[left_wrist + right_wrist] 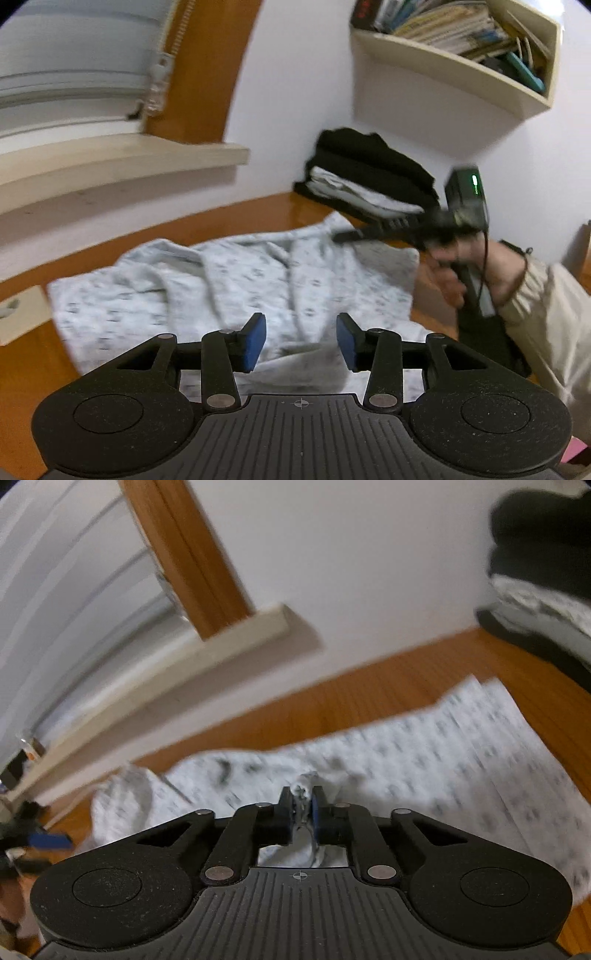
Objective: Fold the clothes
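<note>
Step in hand: first fold of the pale printed garment (229, 280), which lies rumpled and partly spread on the wooden counter (236, 218), below the window sill (122, 162).

Right tongs (303, 805) — clenched on a pinch of the garment's cloth; a small bunch of fabric shows squeezed between the blue pads. In the left wrist view these tongs hang above the garment's far right side, the person's hand (476, 273) wrapped round the handle.

Left tongs (301, 341) — released, jaws apart with nothing between them, hovering over the near edge of the garment (no contact with cloth that I can make out).

Already folded: a stack of dark and pale clothes (369, 177) sits at the back of the counter against the wall, under a shelf of books (461, 48).

Judgement: one grip made, second still wanting. Next move likely calls for the left tongs to drop onto a matching edge and close, so both ends lift together — a one-sided pull would drag the cloth askew.
</note>
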A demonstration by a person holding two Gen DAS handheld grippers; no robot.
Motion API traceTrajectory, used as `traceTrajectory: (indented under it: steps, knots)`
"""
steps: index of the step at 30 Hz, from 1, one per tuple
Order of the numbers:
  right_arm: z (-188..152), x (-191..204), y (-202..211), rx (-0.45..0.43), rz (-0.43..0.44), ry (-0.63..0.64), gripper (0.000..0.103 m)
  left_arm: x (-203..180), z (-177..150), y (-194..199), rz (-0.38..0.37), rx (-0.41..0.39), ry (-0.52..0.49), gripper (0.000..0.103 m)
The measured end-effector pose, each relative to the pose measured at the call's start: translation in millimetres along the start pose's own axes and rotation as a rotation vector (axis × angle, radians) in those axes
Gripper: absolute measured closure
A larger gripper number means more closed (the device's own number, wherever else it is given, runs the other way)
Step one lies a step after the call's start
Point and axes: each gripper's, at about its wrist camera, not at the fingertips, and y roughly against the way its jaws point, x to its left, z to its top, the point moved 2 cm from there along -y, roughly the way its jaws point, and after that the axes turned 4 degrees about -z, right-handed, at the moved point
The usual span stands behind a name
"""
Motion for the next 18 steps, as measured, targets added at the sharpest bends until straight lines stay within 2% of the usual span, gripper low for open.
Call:
traceTrajectory:
  steps: [3, 4, 5, 7, 9, 10, 11, 12, 18]
  knots:
    - [16, 16, 5, -0.033, 0.011, 0.039, 0.093, -10, 0, -6, -0.036, -0.003, -0.005, 0.054]
    - [22, 22, 6, -0.042, 0.016, 0.051, 0.094, -14, -1, -8, -0.051, -0.002, -0.01, 0.047]
    - [28, 29, 6, -0.049, 0.021, 0.061, 0.094, -17, -2, -9, -0.061, 0.0, -0.022, 0.046]
    - [39, 43, 4, -0.058, 0.039, 0.08, 0.094, -18, -5, -17, -0.021, 0.03, -0.038, 0.046]
    - [48, 60, 1, -0.071, 0.062, 0.098, 0.094, -14, -7, -22, 0.039, 0.055, -0.031, 0.054]
    - [52, 68, -1, -0.075, 0.076, 0.109, 0.094, -10, -9, -23, 0.049, 0.067, -0.021, 0.067]
    - [56, 77, -4, -0.08, 0.086, 0.118, 0.094, -8, -11, -20, 0.043, 0.067, -0.01, 0.084]
    - [59, 86, -7, -0.087, 0.097, 0.127, 0.095, -6, -13, -15, 0.031, 0.063, 0.002, 0.094]
    - [78, 143, -37, -0.093, 0.183, 0.179, 0.095, -3, -32, 23, -0.004, 0.044, 0.052, 0.097]
